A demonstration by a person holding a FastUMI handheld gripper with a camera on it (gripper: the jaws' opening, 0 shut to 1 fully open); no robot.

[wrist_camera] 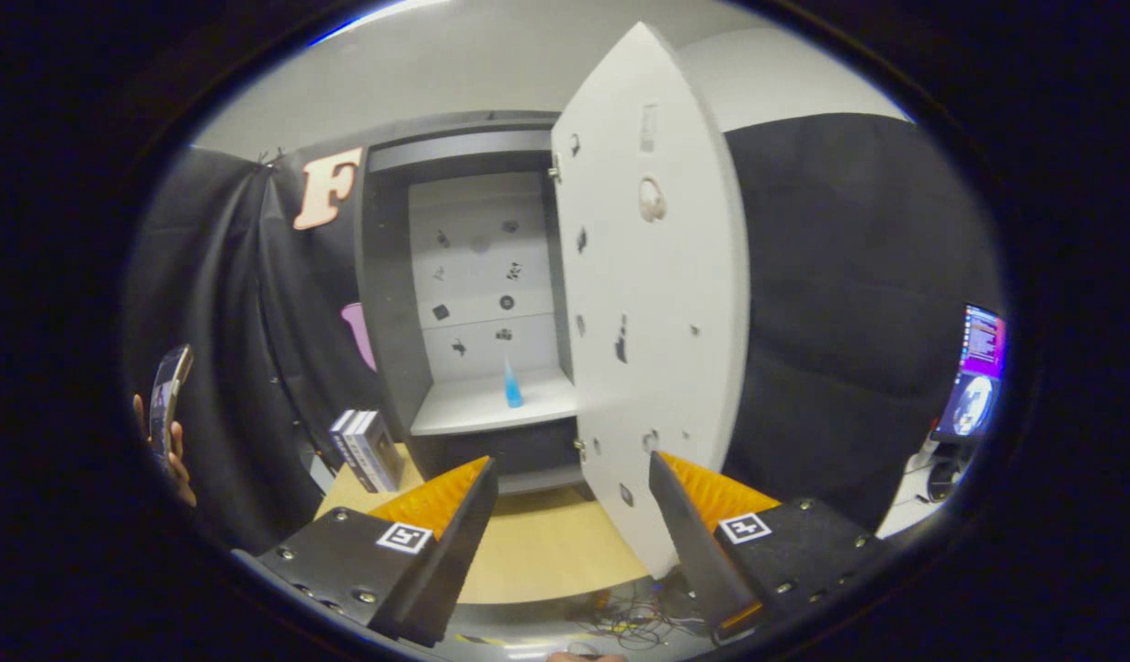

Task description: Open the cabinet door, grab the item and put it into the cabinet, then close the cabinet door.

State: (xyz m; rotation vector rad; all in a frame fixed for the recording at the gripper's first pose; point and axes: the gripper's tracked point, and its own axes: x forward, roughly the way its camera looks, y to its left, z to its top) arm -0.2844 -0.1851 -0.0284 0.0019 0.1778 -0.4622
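Note:
The grey cabinet (pixel 390 303) stands at the far side of a light wooden table (pixel 537 552). Its white door (pixel 652 303) is swung wide open toward me, its lower edge just ahead of my right finger. Inside, a small blue cone-shaped item (pixel 512 384) stands upright on the white shelf (pixel 486 409). My gripper (pixel 574 478) hovers over the table in front of the cabinet, open, with nothing between its fingers.
A small stack of boxes (pixel 367 449) stands on the table's left corner beside the cabinet. A person's hand holds a phone (pixel 167 405) at the far left. A lit monitor (pixel 976 372) sits at the right. Cables (pixel 633 621) lie on the floor below the table.

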